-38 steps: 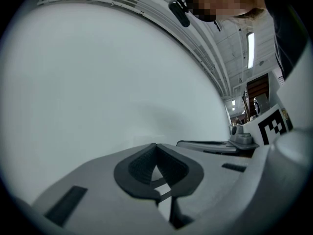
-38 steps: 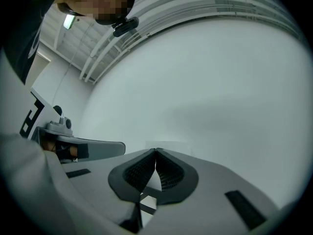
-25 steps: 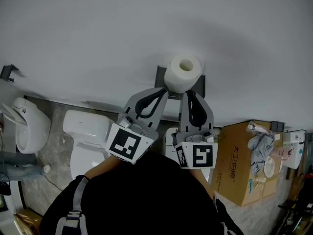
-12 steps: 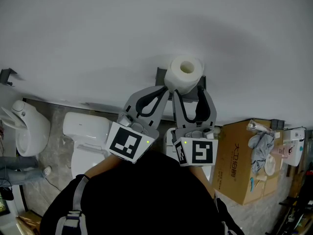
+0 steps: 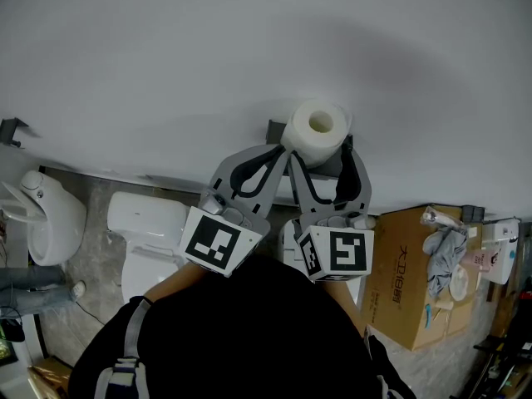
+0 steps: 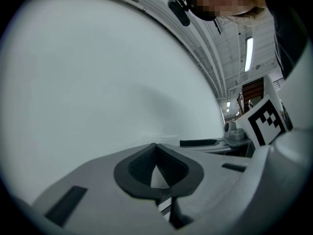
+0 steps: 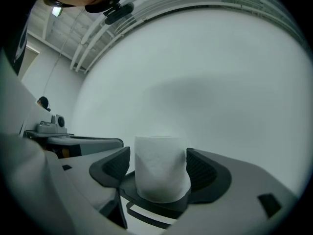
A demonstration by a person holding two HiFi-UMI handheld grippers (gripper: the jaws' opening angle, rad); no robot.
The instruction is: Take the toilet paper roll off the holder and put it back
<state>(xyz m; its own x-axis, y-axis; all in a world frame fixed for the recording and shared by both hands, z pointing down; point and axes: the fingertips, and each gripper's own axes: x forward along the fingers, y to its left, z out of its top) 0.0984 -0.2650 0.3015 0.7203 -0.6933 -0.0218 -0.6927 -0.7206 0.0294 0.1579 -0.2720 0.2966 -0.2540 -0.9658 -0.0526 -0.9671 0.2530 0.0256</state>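
Right gripper view: toilet paper roll (image 7: 161,168) stands upright on the dark holder (image 7: 155,208) against the white wall (image 7: 205,72). It sits between the 2 jaws of the right gripper (image 7: 159,166). The jaws are opening. The left pad is clearly off the paper and the right pad just beside it, so nothing is gripped. Judgement: the holder bears the roll, and this reads either as a release after putting it back or as spreading to fit around it.

Left gripper view: left gripper (image 6: 156,166) has its jaws closed together, with nothing between them and only wall ahead.

Head view: left gripper parked just left of the roll, tips near the holder's edge. Likely kept close as a spare, clear of the right gripper's working room.
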